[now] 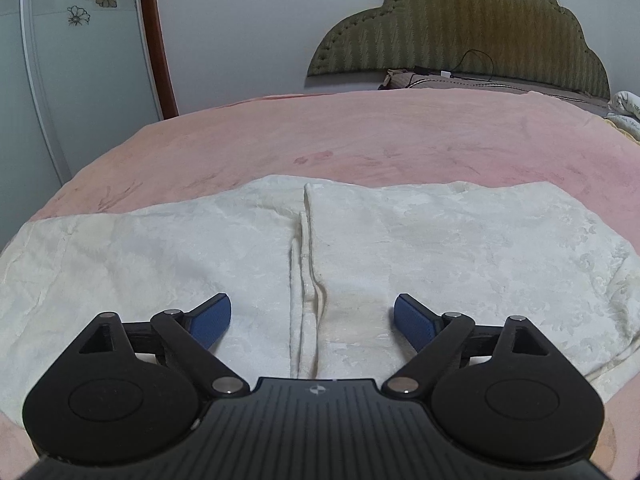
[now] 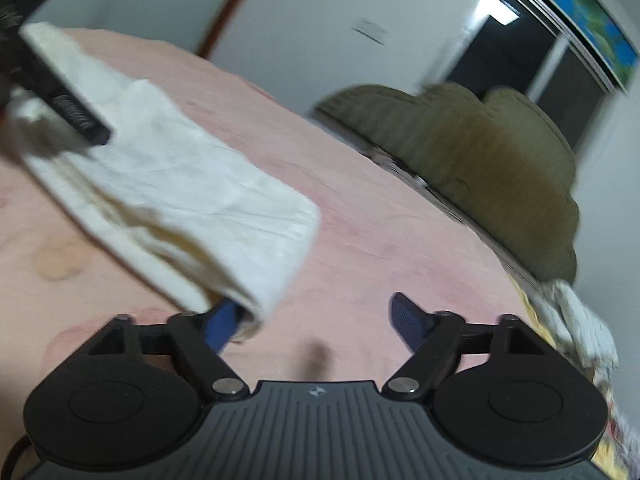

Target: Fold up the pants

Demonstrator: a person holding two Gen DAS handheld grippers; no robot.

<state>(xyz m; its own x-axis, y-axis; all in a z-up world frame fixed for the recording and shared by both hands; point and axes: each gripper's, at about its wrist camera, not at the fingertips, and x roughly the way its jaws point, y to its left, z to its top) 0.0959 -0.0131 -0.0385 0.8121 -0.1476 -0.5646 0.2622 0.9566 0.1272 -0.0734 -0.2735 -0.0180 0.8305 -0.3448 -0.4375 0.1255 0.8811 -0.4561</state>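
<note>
White patterned pants [image 1: 400,248] lie flat on the pink bed [image 1: 360,136], folded into a wide band with a seam edge running down the middle. My left gripper [image 1: 312,320] is open just above the near part of the pants, empty. In the right wrist view the pants [image 2: 180,184] stretch from upper left to the centre, blurred. My right gripper [image 2: 310,320] is open at the pants' near end; the cloth's corner lies over its left finger [image 2: 220,326]. The left gripper's black body [image 2: 60,92] shows at the upper left over the pants.
A green padded headboard [image 1: 460,32] stands at the far end of the bed, with pillows and a cable before it. A wardrobe door [image 1: 80,60] is at the left. Crumpled bedding [image 2: 576,328] lies at the bed's right edge. Pink blanket surrounds the pants.
</note>
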